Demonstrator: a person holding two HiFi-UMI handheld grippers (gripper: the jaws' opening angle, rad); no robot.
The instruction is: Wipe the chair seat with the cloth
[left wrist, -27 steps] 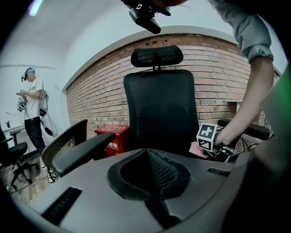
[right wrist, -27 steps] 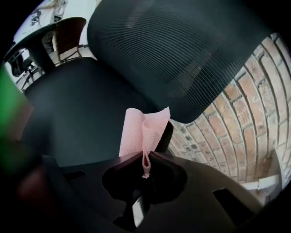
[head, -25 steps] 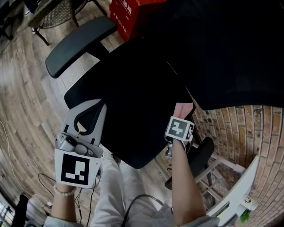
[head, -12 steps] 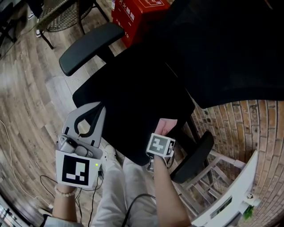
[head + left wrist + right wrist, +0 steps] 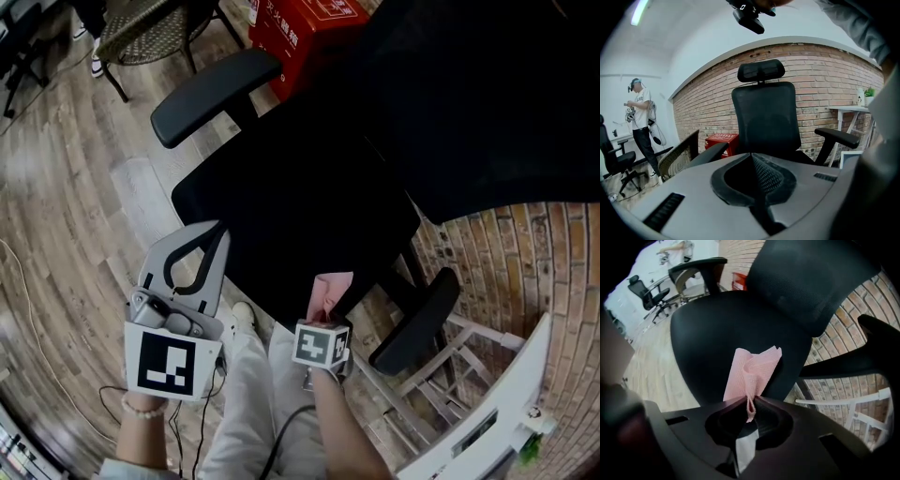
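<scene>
Cloth (image 5: 752,366), pink and crumpled, pinched by right gripper (image 5: 750,400) at edge of black seat (image 5: 717,319); left gripper (image 5: 751,157) closed, empty.

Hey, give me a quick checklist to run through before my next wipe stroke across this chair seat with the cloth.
1. Grip on the cloth: ok, the right gripper is shut on it.
2. Contact between cloth and chair seat: cannot tell; the cloth is at the seat's front edge.
3. Seat free of objects: ok, nothing lies on it.
4. Path clear of the left gripper: ok, it is shut, empty and off the seat's front left.
</scene>
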